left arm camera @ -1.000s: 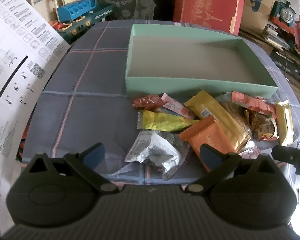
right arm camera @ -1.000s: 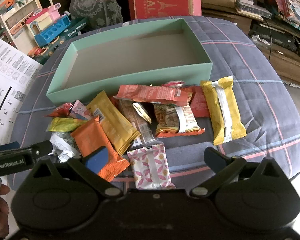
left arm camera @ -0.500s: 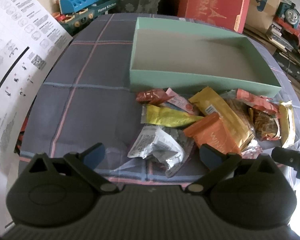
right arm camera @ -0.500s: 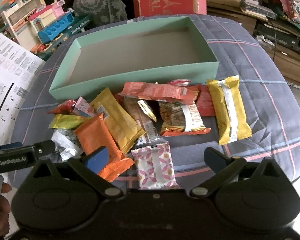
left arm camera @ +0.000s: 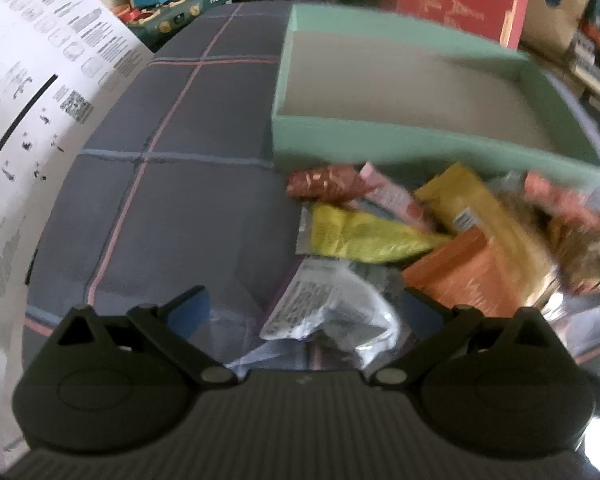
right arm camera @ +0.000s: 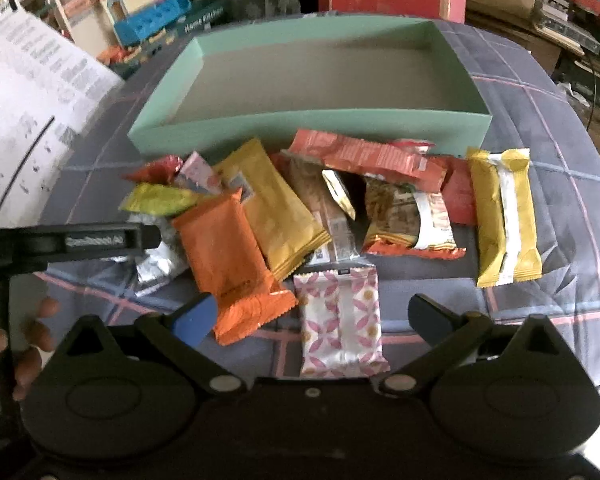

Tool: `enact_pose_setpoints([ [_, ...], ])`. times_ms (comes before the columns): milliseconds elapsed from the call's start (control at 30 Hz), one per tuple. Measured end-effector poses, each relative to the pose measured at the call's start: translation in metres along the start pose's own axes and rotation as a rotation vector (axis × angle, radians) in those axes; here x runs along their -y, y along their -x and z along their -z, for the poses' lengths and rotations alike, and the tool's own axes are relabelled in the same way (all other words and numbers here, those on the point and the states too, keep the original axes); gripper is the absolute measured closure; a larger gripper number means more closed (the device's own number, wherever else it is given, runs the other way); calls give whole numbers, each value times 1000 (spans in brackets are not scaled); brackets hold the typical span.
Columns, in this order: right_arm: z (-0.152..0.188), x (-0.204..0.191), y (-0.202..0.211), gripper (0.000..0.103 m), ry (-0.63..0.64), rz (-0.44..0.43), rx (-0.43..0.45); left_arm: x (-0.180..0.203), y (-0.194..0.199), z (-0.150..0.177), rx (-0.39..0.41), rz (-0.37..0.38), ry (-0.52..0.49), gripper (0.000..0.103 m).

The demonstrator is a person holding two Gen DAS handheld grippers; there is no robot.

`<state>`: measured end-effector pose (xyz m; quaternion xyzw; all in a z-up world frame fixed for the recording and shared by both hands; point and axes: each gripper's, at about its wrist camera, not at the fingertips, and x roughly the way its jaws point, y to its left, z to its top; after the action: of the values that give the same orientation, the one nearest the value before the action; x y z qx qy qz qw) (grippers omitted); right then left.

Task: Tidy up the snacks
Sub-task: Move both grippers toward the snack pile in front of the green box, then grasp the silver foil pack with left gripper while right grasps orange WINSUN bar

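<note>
Left gripper [left arm camera: 304,312] wide open over a crinkly silver packet [left arm camera: 332,312], right gripper [right arm camera: 312,316] wide open over a pink flowery packet [right arm camera: 340,320]; heap of snack packets [right arm camera: 284,208] near the green cardboard box [right arm camera: 312,130]

mint box [right arm camera: 308,124], orange packet [right arm camera: 228,256], plaid cloth [right arm camera: 560,184]

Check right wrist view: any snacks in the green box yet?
No. The green box shows only its bare floor, and all the snack packets lie on the cloth in front of it.
</note>
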<state>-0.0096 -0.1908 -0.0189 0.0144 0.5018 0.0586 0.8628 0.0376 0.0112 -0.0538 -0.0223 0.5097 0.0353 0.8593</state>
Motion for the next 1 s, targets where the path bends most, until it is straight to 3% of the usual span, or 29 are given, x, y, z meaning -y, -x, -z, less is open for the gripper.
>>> enact_pose_setpoints([
  [100,-2,-5,1,0,24,-8,16,-4,-4,7,4,6,-16,0],
  [433,-22,-40,-29,1,116,-116,27,-63,-1,17,8,2,115,0],
  [533,-24,-48,-43,17,142,-106,5,-71,0,18,1,7,142,0],
  [667,-15,-56,-53,47,172,-120,-33,-66,2,15,3,2,128,0],
  [800,-8,-56,-52,49,181,-125,-22,-45,-2,7,-9,19,98,0],
  [900,-4,-50,-50,49,152,-139,-29,-29,-13,4,-15,-10,57,0],
  [967,-2,-46,-46,49,139,-145,-33,-24,-19,6,-12,-36,23,7],
  [1000,-1,-45,-44,49,135,-147,-33,-23,-20,8,-6,-48,4,18],
])
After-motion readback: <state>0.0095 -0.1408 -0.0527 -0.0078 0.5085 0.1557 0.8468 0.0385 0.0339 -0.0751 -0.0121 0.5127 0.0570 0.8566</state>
